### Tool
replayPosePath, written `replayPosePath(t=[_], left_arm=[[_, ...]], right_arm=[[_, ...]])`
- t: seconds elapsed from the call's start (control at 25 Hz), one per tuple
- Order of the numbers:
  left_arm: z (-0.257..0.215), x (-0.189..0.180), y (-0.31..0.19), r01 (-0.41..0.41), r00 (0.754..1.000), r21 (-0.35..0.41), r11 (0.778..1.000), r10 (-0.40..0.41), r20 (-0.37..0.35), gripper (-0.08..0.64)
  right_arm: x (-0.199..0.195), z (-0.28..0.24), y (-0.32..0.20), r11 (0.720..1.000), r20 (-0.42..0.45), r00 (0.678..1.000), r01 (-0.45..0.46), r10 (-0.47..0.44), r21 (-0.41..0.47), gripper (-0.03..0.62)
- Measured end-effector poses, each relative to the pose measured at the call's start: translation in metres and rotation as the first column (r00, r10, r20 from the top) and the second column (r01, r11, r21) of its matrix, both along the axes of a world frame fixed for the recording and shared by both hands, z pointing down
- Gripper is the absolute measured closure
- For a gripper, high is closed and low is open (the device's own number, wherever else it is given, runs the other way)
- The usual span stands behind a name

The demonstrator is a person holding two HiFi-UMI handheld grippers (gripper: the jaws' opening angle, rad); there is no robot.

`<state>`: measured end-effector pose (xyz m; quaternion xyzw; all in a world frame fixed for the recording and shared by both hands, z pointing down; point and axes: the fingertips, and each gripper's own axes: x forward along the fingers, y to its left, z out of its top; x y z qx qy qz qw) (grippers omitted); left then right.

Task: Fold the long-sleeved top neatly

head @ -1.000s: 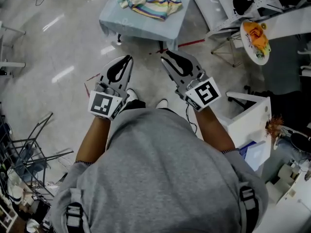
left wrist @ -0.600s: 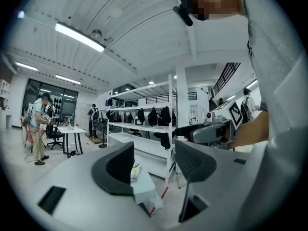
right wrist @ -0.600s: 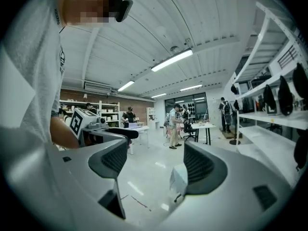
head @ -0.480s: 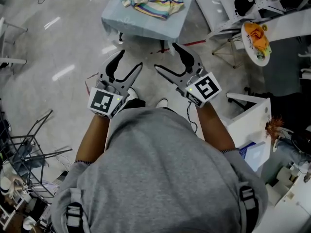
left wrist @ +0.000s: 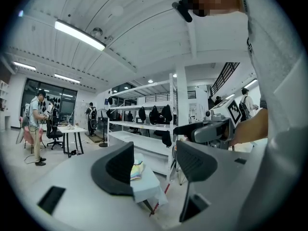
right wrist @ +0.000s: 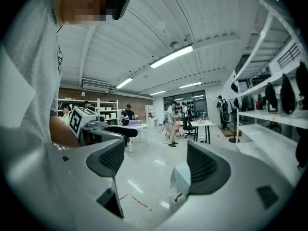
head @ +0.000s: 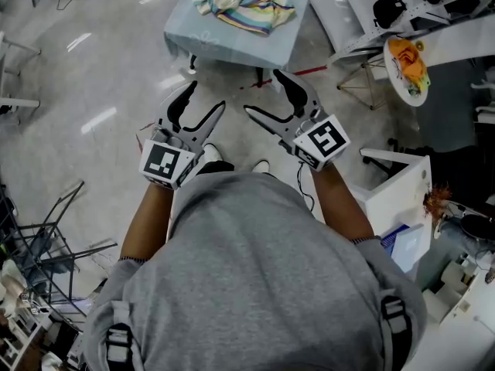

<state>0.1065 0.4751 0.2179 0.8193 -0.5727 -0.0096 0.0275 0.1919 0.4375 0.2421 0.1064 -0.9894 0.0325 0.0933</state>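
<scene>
table (head: 232, 46) bearing top (head: 246, 5), well beyond both tongs (head: 206, 96) (head: 262, 91)

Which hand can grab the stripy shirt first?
Probably left. Both tongs have just been opening, empty, short of the table, but the left tongs point straight at the shirt; the right tongs point at the table's corner.

Glossy flr (head: 93, 76), wht shelves (left wrist: 139, 125), strip lights (left wrist: 79, 35)

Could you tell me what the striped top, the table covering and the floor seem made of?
Striped top: soft matte fabric, perhaps cotton knit; it lies crumpled in loose folds.
Table covering: pale blue cloth, it seems; its edge hangs over the side.
Floor: hard and polished, perhaps sealed concrete or stone; it shows bright light reflections.
</scene>
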Motion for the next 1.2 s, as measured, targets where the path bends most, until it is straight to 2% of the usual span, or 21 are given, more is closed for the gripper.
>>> replayPosePath(t=[0.28, 0.44, 0.64, 0.72, 0.88, 1.0, 1.2], left_arm=[[0.013, -0.03, -0.004, -0.028, 0.999, -0.022, 0.999, 0.028, -0.015, 0.262], [0.02, -0.047, -0.008, -0.043, 0.999, -0.106, 0.993, 0.044, 0.0, 0.262], [0.02, -0.061, -0.017, -0.082, 0.996, -0.012, 0.997, 0.081, -0.034, 0.262], [0.02, -0.061, -0.023, -0.094, 0.995, -0.023, 0.995, 0.093, -0.041, 0.262], [0.03, -0.062, -0.039, -0.086, 0.996, -0.108, 0.99, 0.087, -0.002, 0.262], [0.03, -0.061, -0.059, -0.082, 0.996, -0.084, 0.993, 0.081, -0.023, 0.262], [0.03, -0.059, -0.099, -0.058, 0.998, -0.037, 0.998, 0.058, -0.014, 0.262]], right_arm=[[-0.026, 0.007, -0.006, 1.0, -0.014, 0.999, -0.029, 0.029, -0.009, 0.172], [-0.041, 0.01, -0.007, 0.999, -0.014, 1.0, -0.029, 0.029, -0.015, 0.169], [-0.053, 0.016, -0.011, 0.998, -0.025, 0.998, -0.058, 0.058, -0.011, 0.169], [-0.052, 0.017, -0.016, 0.998, -0.017, 0.998, -0.068, 0.068, -0.016, 0.169], [-0.048, 0.022, -0.034, 0.996, -0.03, 0.996, -0.085, 0.085, -0.009, 0.169], [-0.044, 0.025, -0.053, 0.996, -0.026, 0.996, -0.09, 0.09, -0.011, 0.169], [-0.039, 0.033, -0.097, 0.997, -0.006, 0.997, -0.071, 0.071, -0.034, 0.169]])
